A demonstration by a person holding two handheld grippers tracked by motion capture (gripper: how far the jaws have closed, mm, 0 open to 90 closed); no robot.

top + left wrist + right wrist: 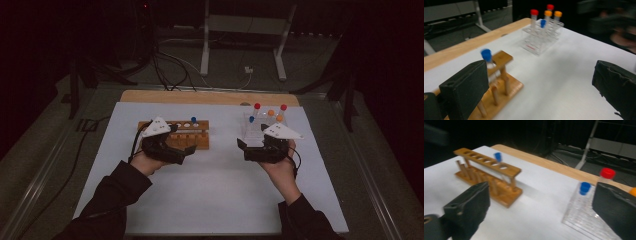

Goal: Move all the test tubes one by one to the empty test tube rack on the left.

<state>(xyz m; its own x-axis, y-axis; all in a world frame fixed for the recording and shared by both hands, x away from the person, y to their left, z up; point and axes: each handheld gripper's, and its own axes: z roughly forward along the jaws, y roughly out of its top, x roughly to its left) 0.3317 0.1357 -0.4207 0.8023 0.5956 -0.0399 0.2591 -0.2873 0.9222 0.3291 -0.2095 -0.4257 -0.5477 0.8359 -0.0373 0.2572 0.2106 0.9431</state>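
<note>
With one blue-capped tube (193, 120) set in the wooden rack (192, 136), both grippers' fingers are held open and empty; the next tube, at 2 o'clock in the clear rack (260, 127), is to be grasped.

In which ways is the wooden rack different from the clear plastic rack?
The wooden rack is brown and opaque, while the clear plastic rack is see-through. The wooden rack holds one tube, with a blue cap; the clear plastic rack holds five tubes, with red, orange and blue caps. The wooden rack stands near the left gripper, the clear plastic rack near the right gripper. Both stand upright on the white table.
</note>
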